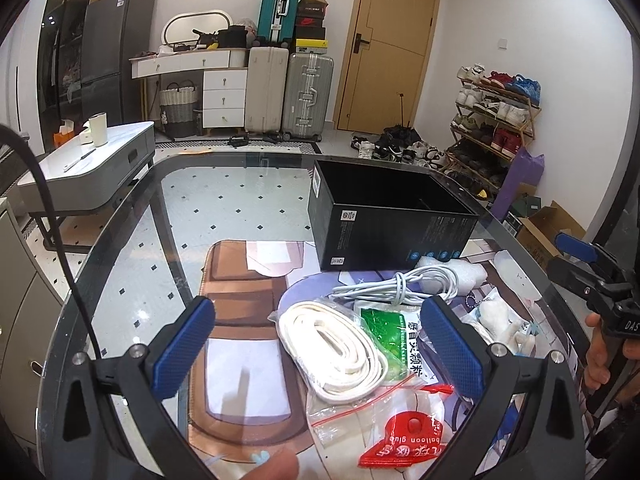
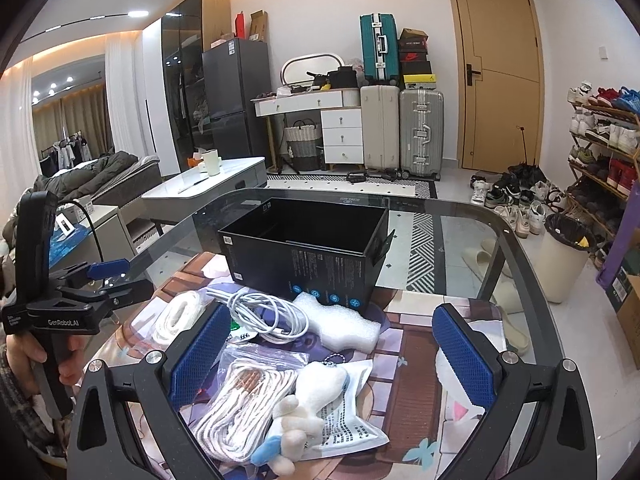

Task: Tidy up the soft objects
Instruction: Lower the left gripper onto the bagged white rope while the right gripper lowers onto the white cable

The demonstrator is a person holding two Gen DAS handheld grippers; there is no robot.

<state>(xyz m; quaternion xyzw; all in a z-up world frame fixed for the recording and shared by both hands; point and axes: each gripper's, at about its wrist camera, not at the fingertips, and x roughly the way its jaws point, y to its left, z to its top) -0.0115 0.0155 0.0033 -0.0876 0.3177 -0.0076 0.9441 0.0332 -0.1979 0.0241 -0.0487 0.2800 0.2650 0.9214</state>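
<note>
My left gripper (image 1: 318, 344) hangs open over a clear bag holding a coiled white strap (image 1: 336, 348), touching nothing. Around the bag lie a green sachet (image 1: 394, 332), a white cable (image 1: 404, 284) and a red balloon-glue packet (image 1: 404, 440). My right gripper (image 2: 330, 360) is open too, above a white plush toy (image 2: 308, 404) and a bag of white rope (image 2: 248, 408). Behind these sit the cable (image 2: 268, 312), a white foam piece (image 2: 340, 324) and an open black box (image 2: 308, 248) with nothing visible inside. Each gripper also shows in the other's view: right gripper (image 1: 568, 260), left gripper (image 2: 116, 280).
Everything rests on a printed mat (image 1: 240, 280) on a round-cornered glass table (image 1: 192, 184). A white sachet (image 2: 352, 412) lies under the plush. Beyond the table stand a low white side table (image 1: 92, 164), a bin (image 2: 564, 256) and a shoe rack (image 2: 600, 148).
</note>
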